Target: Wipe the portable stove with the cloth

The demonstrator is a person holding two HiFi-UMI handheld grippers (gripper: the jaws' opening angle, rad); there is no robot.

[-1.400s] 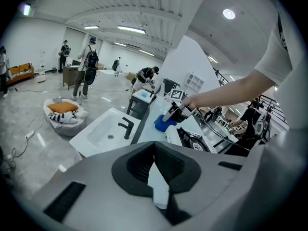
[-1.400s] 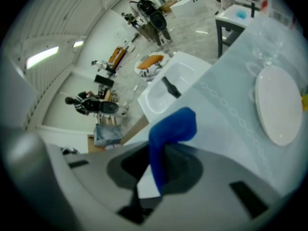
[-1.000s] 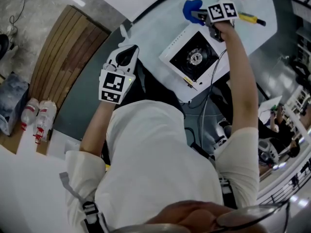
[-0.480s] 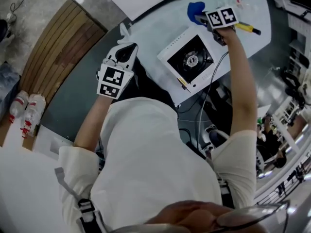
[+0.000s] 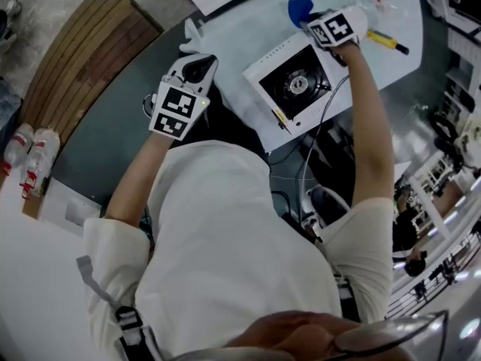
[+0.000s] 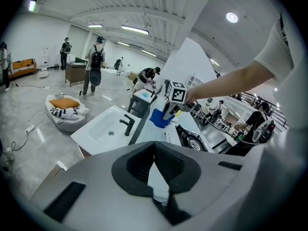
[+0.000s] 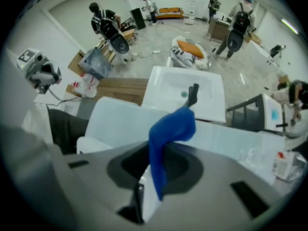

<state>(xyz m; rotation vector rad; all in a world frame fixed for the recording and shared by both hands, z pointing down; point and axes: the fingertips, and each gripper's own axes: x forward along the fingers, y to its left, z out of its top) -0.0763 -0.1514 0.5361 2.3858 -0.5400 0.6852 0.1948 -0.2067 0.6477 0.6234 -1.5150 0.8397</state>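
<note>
Between right hand-held gripper (image 7: 154, 176) jaws, blue cloth (image 7: 173, 126), pinched

Head camera looks down; both others face the sink (image 6: 108, 129).

"What sort of place was it?"

"A big open hall, more a lab or test floor than a home. Strip lights (image 6: 134, 29) ran under a ribbed ceiling, over a bare grey floor (image 6: 29, 105)."

"Anything domestic?"

"Only a white sink unit (image 6: 103, 131) that stood free in the open. Beyond it were a desk (image 6: 77, 72) and people wearing backpacks (image 6: 95, 61)."
</note>
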